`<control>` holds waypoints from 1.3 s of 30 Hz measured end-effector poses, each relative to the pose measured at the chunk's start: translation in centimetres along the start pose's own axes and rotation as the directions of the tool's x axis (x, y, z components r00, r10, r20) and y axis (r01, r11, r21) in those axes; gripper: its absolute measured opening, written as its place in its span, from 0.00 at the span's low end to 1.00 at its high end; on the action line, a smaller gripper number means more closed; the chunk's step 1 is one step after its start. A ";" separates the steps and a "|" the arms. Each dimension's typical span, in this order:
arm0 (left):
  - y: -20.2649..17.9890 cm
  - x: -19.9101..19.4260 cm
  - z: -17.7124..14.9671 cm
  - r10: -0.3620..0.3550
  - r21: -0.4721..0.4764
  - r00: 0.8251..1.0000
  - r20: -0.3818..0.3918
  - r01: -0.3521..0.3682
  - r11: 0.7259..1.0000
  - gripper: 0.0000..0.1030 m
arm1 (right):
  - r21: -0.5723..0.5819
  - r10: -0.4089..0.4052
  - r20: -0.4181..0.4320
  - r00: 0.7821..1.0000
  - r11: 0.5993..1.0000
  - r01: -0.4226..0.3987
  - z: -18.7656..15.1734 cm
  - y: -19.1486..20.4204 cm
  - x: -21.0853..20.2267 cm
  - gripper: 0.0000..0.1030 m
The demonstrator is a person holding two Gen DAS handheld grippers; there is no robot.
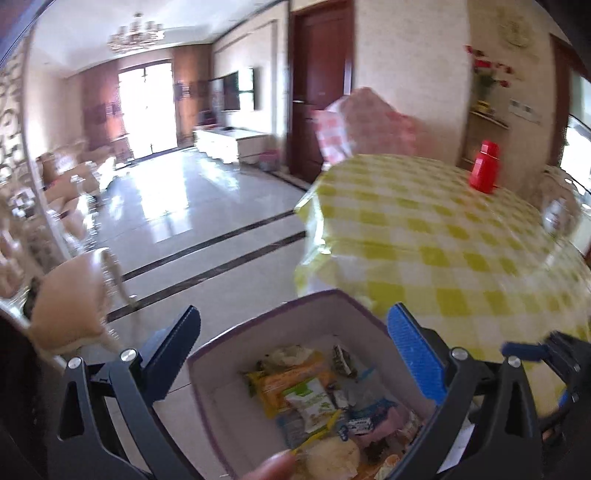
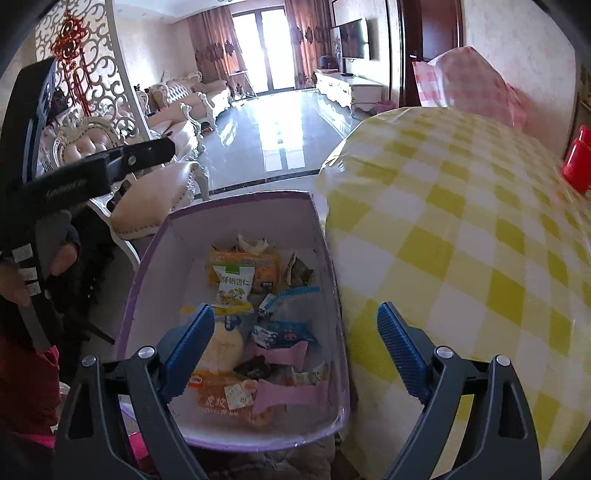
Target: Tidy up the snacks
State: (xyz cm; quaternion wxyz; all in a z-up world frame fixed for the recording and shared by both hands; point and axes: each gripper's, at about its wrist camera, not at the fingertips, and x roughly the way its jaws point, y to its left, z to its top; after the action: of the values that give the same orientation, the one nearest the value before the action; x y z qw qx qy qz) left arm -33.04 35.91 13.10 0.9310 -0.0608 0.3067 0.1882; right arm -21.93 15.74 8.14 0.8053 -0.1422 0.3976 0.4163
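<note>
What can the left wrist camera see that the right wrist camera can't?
Only the left wrist view shows the chandelier and the whole red bottle.

Only the right wrist view shows the red knot ornament and the sofa.

Both show the purple box of snack packets beside the yellow checked tablecloth. Both also show the open left gripper and open right gripper, each empty.

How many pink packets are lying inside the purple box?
2. One pink packet lies mid-box, right of the round pale bun. The other pink packet lies nearer the camera, by the orange bag. More may be hidden underneath.
</note>
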 end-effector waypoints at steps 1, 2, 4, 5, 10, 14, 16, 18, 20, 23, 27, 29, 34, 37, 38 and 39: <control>0.0 -0.3 -0.1 0.022 -0.009 1.000 -0.002 -0.022 1.000 0.98 | -0.005 0.003 -0.007 1.000 1.000 -0.003 -0.1 0.3 0.0 0.84; 0.0 -0.3 -0.1 0.037 -0.017 0.999 -0.007 -0.037 0.999 0.98 | -0.013 0.005 -0.017 1.000 1.000 -0.005 -0.1 0.5 -0.1 0.84; 0.0 -0.1 -0.4 0.052 -0.040 0.998 -0.041 -0.054 0.998 0.98 | -0.038 0.000 -0.042 0.999 0.999 -0.002 -0.1 1.1 0.0 0.84; 0.0 0.2 -0.5 0.037 -0.045 0.998 -0.058 -0.040 0.998 0.98 | -0.057 -0.013 -0.059 0.998 0.998 0.009 -0.2 1.5 0.2 0.84; -0.2 3.1 -1.7 -0.018 -0.095 0.975 -0.220 -0.003 0.995 0.98 | -0.094 -0.113 -0.149 0.982 0.991 0.099 -0.8 2.2 2.2 0.84; -1.3 4.7 -3.3 0.015 -0.094 0.955 -0.295 -0.045 0.995 0.98 | -0.056 -0.151 -0.204 0.967 0.988 0.143 -1.5 1.1 4.2 0.84; -2.1 5.4 -4.1 0.021 -0.073 0.949 -0.315 -0.046 0.996 0.98 | -0.035 -0.162 -0.225 0.961 0.987 0.158 -1.8 0.5 5.0 0.84; -2.6 5.8 -4.8 0.028 -0.053 0.943 -0.332 -0.048 0.997 0.98 | -0.017 -0.164 -0.235 0.958 0.986 0.165 -1.9 0.1 5.4 0.84; -3.1 6.4 -5.4 0.020 -0.042 0.935 -0.353 -0.038 0.998 0.98 | -0.003 -0.164 -0.238 0.957 0.986 0.169 -2.0 -0.2 5.6 0.84; -3.7 6.9 -6.0 0.013 -0.035 0.930 -0.368 -0.028 0.999 0.98 | -0.004 -0.161 -0.239 0.958 0.986 0.165 -2.0 -0.1 5.6 0.84; -3.8 7.2 -6.1 0.013 -0.034 0.928 -0.371 -0.028 0.999 0.98 | -0.006 -0.160 -0.251 0.955 0.986 0.164 -2.0 0.2 5.7 0.84; -3.8 7.2 -6.1 0.015 -0.038 0.928 -0.372 -0.031 0.999 0.98 | -0.008 -0.157 -0.253 0.955 0.987 0.160 -2.0 0.4 5.8 0.84; -3.7 7.4 -6.0 0.015 -0.041 0.926 -0.377 -0.033 0.999 0.98 | -0.010 -0.153 -0.260 0.953 0.988 0.156 -2.2 0.6 6.0 0.84; -3.8 7.5 -6.0 0.015 -0.040 0.926 -0.378 -0.032 0.999 0.98 | -0.009 -0.152 -0.262 0.953 0.988 0.156 -2.2 0.6 6.1 0.84; -3.8 7.5 -6.0 0.014 -0.040 0.926 -0.378 -0.032 0.999 0.98 | -0.009 -0.151 -0.263 0.953 0.988 0.155 -2.3 0.6 6.1 0.84; -3.8 7.5 -6.0 0.014 -0.041 0.925 -0.379 -0.032 0.999 0.98 | -0.009 -0.151 -0.264 0.953 0.988 0.154 -2.3 0.7 6.1 0.84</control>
State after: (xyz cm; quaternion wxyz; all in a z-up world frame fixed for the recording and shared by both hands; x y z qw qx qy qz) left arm -29.32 33.36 3.81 0.8505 -0.1139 0.4766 0.1912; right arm -21.60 18.27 2.08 0.7756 -0.2219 0.4914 0.3281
